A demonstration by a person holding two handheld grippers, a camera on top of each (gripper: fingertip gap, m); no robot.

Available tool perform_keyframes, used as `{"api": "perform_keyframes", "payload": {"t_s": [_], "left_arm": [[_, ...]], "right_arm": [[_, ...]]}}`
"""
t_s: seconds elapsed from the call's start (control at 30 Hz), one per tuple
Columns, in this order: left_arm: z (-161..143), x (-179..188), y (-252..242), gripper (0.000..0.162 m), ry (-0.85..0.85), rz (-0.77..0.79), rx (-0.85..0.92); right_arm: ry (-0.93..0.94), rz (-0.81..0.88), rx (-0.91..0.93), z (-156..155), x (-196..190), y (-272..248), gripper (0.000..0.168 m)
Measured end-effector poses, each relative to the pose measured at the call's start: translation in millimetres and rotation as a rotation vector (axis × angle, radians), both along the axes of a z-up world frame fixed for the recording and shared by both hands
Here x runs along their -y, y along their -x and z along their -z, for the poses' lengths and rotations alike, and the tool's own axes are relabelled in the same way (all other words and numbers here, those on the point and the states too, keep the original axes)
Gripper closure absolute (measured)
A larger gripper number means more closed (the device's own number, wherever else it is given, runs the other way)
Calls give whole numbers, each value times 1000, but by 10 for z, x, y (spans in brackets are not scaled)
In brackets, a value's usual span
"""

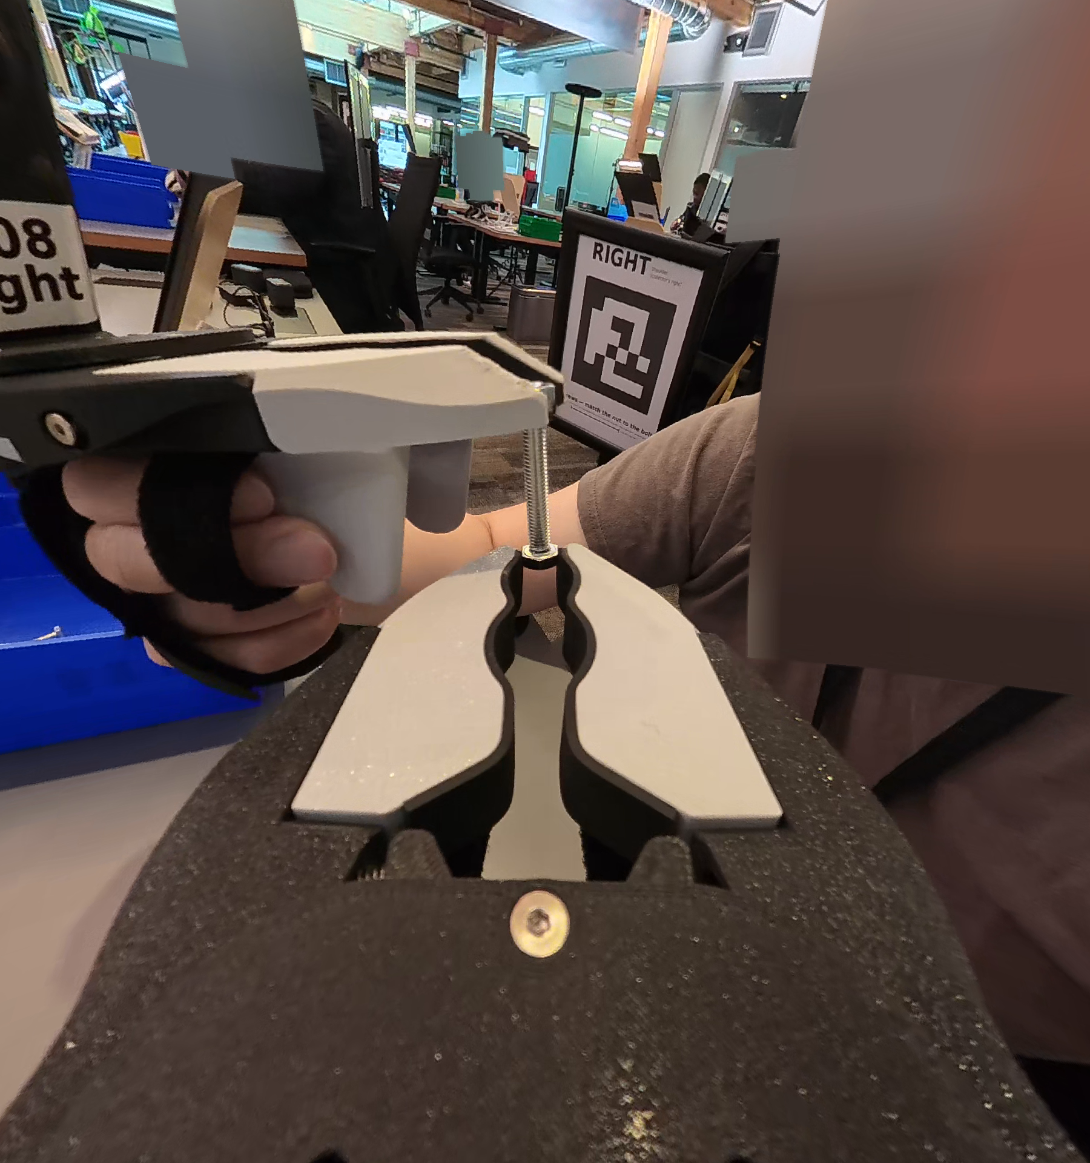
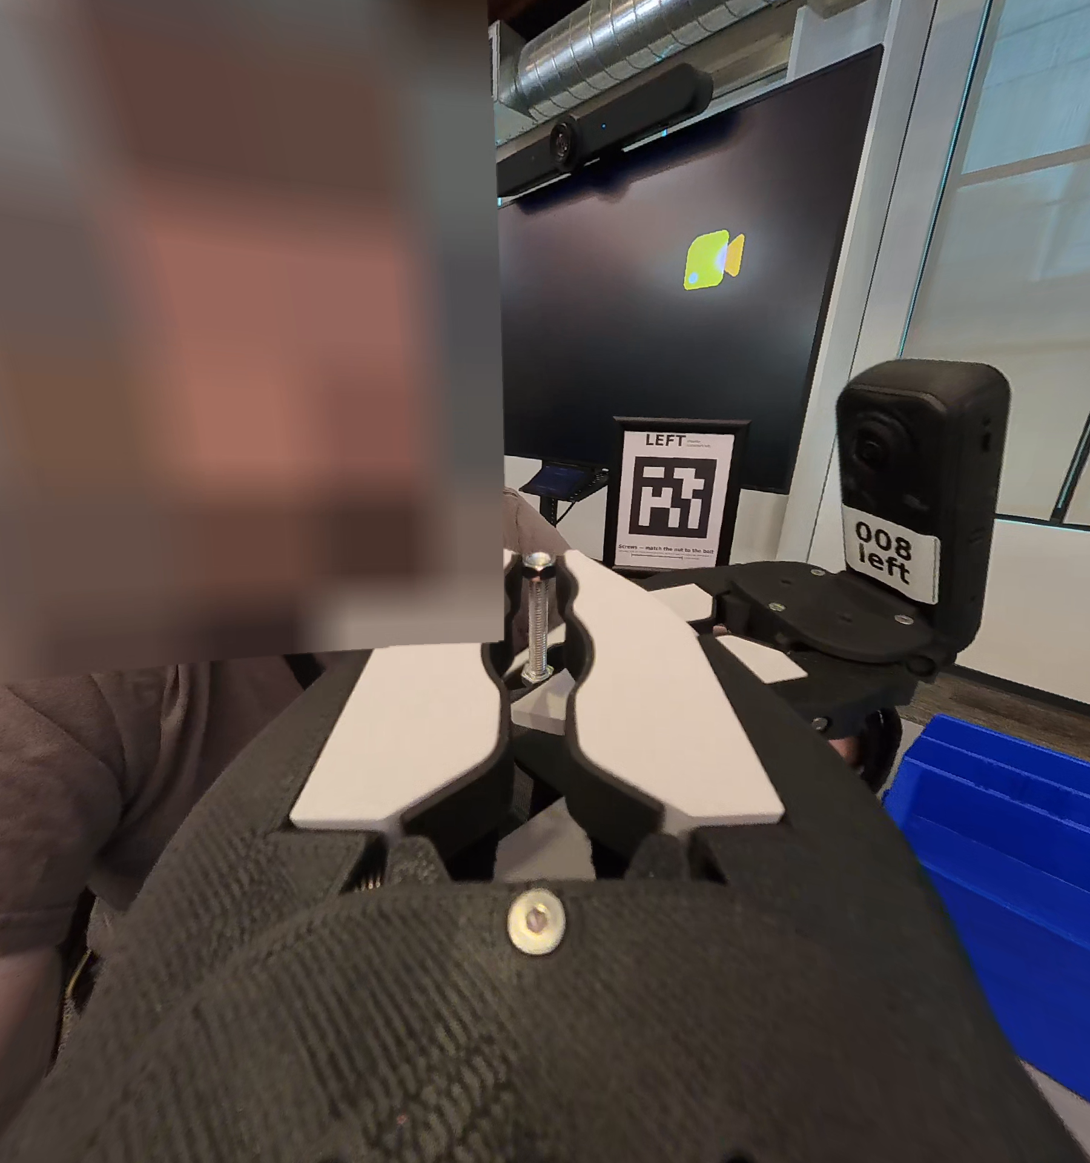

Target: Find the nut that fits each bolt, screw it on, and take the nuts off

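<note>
The bolt [image 1: 540, 484] stood upright in the air, its head clamped by our right gripper [image 1: 545, 391] fingers and the nut [image 1: 536, 554] on its lower end pinched by our left gripper [image 1: 537, 560] fingers. A labelled camera [image 2: 920, 478], framed marker signs [image 1: 627, 343] and a blue bin [image 1: 58, 629] stood around.

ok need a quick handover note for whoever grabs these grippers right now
Left gripper: shut on the nut at its fingertips.
Right gripper: shut on the bolt by its head, shank pointing down.
Both are held up in the air; the nut sits at the bolt's lower end.
Blue bin beside the left gripper.
Done: nut and bolt brought together.
Left: how far the nut is threaded cannot be told; the other bolts and nuts are not visible.
</note>
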State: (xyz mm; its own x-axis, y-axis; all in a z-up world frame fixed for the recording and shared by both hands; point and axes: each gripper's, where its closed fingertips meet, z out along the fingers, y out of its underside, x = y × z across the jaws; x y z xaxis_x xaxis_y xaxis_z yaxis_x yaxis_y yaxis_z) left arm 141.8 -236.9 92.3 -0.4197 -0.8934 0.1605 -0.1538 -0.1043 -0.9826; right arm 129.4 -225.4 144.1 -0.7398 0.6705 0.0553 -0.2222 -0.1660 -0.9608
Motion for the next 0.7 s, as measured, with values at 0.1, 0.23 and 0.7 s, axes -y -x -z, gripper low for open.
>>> {"api": "perform_keyframes", "payload": {"t_s": [0.1,0.23,0.7], "left_arm": [[-39,-12,8,152,10,-7,20],[-121,-140,40,152,1,-84,62],[-241,-1082,268,153,-333,-844,81]], "right_arm": [[-14,44,6,17,-29,42,147],[-16,106,12,-9,-92,61,141],[-106,1027,-105,-307,-839,192,131]]}}
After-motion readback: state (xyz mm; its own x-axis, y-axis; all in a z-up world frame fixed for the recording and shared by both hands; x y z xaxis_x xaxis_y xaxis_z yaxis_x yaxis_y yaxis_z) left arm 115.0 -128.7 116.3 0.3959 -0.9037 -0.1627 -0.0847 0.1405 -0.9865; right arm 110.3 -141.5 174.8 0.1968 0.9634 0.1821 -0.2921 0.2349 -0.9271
